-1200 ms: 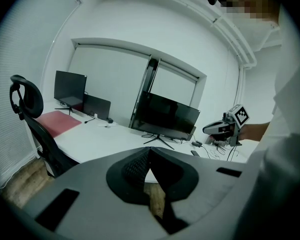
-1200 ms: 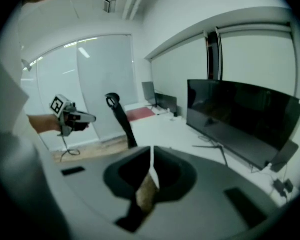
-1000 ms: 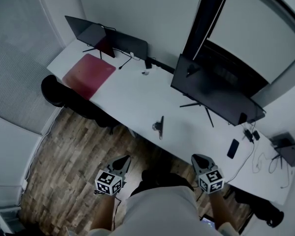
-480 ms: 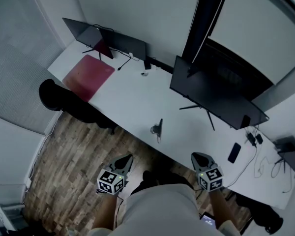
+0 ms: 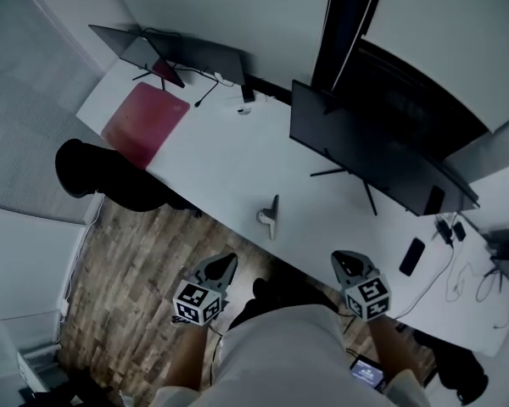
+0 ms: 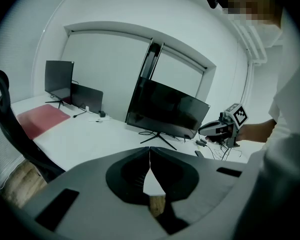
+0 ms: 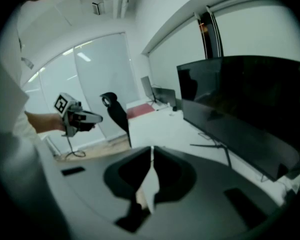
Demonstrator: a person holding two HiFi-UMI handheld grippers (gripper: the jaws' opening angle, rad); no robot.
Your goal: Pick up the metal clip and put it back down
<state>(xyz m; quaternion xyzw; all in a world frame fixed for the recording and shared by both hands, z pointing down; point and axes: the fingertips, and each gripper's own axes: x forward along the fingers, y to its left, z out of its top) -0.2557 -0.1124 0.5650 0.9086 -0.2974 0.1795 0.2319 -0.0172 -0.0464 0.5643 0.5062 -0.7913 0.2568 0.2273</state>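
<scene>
— Has the clip been lifted yet?

— Not as far as I can see. The metal clip [image 5: 271,217] sits on the white desk [image 5: 220,155], close to its near edge and a little left of the big monitor [image 5: 365,151]. Nothing is touching it.

— Where are the grippers?

— Both are on the near side of the desk, low over the wooden floor [image 5: 127,270] and well apart from the clip. The left gripper [image 5: 226,264] has its jaws pressed together with nothing between them. The right gripper [image 5: 343,259] looks the same: tips meeting, empty. The clip lies farther out, roughly between the two.

— So how much of the job is done?

— None of it, I'd say. The reach, the grasp, the lift and the setting down are all left. Whichever gripper goes for the clip will have to spread its jaws first.

— Any brand or writing you can read?

— Nothing legible. The marker cubes [image 5: 195,305] on the grippers carry black-and-white square patterns, not words. The monitor is dark and I can make out no logo on it. The phone [image 5: 411,255] at the right end of the desk is blank. The red mat [image 5: 144,113] at the far left is plain.
</scene>
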